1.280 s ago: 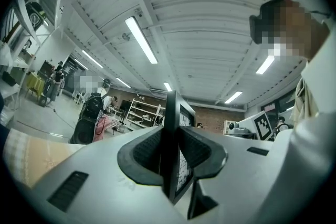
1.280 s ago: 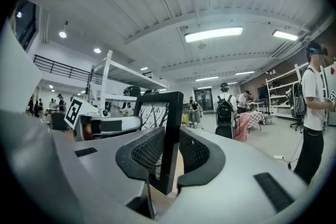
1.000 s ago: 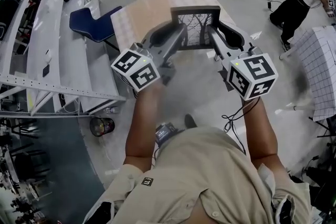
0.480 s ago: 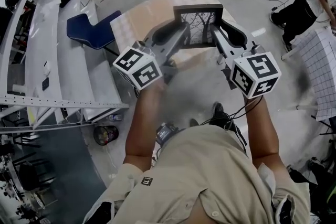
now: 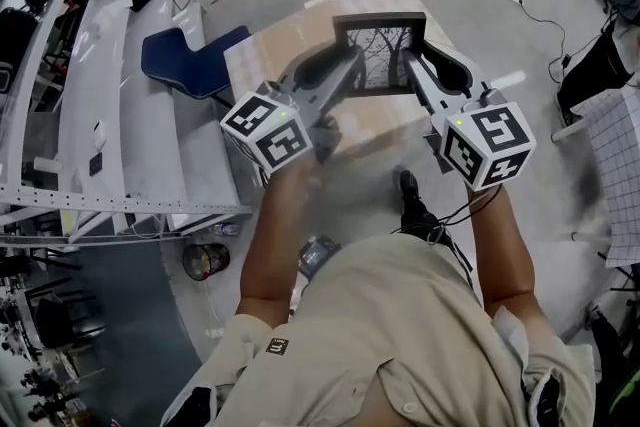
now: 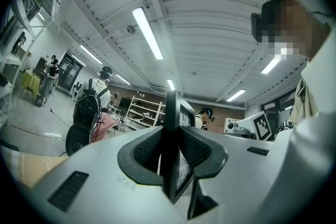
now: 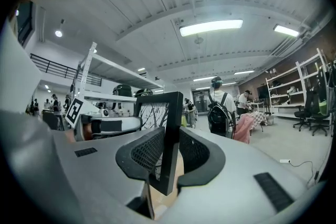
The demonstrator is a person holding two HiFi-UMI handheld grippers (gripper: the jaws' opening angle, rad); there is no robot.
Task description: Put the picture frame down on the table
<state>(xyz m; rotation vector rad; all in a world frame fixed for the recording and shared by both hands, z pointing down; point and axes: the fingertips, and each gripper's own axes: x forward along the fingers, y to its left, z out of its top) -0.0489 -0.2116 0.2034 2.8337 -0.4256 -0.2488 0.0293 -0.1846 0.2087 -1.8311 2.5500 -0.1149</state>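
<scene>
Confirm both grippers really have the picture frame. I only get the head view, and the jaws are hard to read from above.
Observer: Left gripper view: left gripper clamped on the picture frame at its side edge, pads on both faces.
Operator: Right one?
Observer: Right gripper view: right gripper clamped on the opposite edge the same way.
Operator: Touching the table?
Observer: Cannot tell. Right gripper view shows the frame's lower corner below the jaws, tan table behind it.
</scene>
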